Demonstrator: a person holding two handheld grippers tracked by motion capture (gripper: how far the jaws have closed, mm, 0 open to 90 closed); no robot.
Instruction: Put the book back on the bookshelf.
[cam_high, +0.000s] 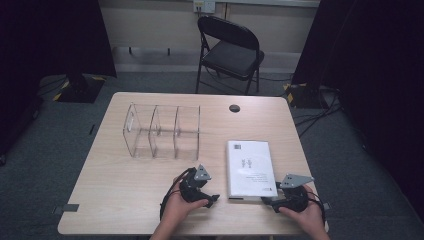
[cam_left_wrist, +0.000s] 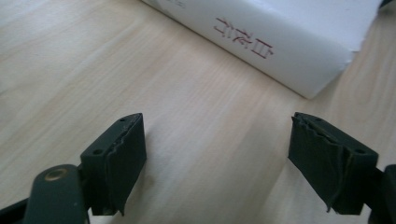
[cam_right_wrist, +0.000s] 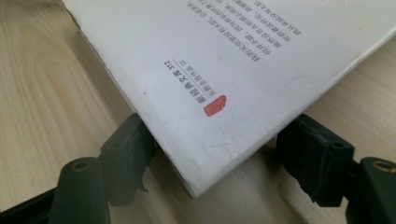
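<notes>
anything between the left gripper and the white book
Nothing visible: bare light wooden table lies between the open left gripper and the white paperback book.

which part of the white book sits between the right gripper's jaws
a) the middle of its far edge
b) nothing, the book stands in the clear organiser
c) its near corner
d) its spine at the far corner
c: in the right gripper view the near corner of the white book pokes between the open jaws of the right gripper, lying flat on the table.
</notes>
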